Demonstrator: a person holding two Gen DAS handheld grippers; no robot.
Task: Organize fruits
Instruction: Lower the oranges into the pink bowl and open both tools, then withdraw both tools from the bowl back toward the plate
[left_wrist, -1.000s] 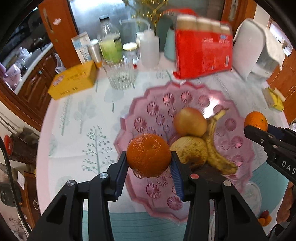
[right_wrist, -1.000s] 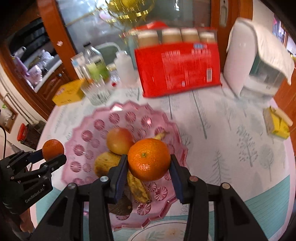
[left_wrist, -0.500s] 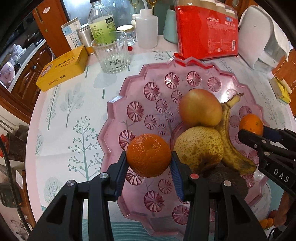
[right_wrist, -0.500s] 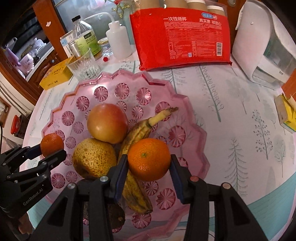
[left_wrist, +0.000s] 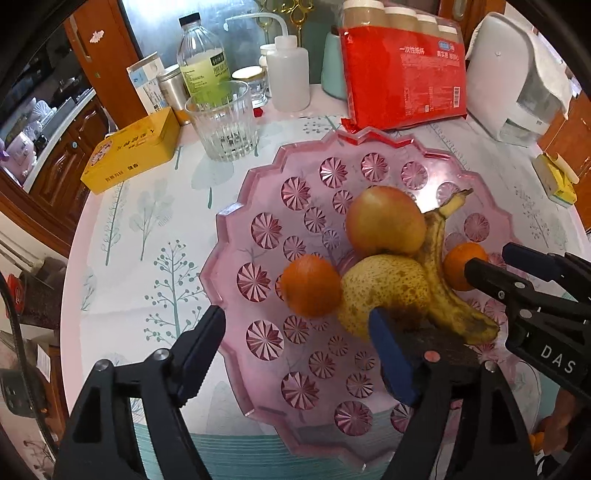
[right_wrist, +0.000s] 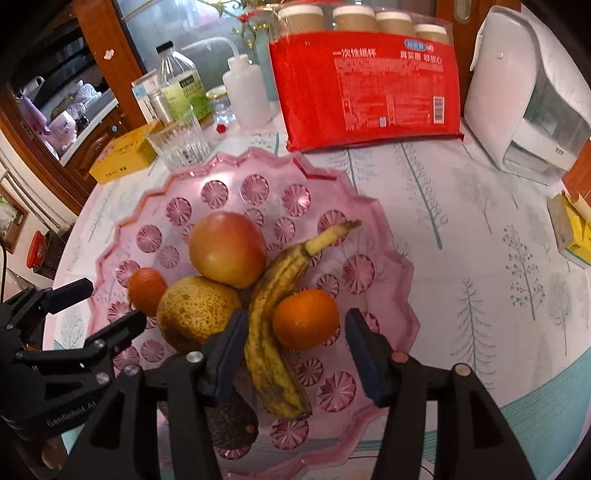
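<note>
Left gripper (left_wrist: 295, 336) and right gripper (right_wrist: 293, 334) have just spread; each orange (left_wrist: 311, 286) (right_wrist: 306, 319) sits free in the pink dish (left_wrist: 236, 236). Avocado (right_wrist: 232, 424) near edge is half hidden.

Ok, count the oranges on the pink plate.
2. One orange sits left of the pear; the other orange sits right of the banana, both on the pink plate.

Two oranges (left_wrist: 311, 291) (right_wrist: 306, 318), apple (right_wrist: 227, 249), speckled pear (right_wrist: 197, 313), banana (right_wrist: 275, 332) in pink dish (right_wrist: 258, 177)
</note>
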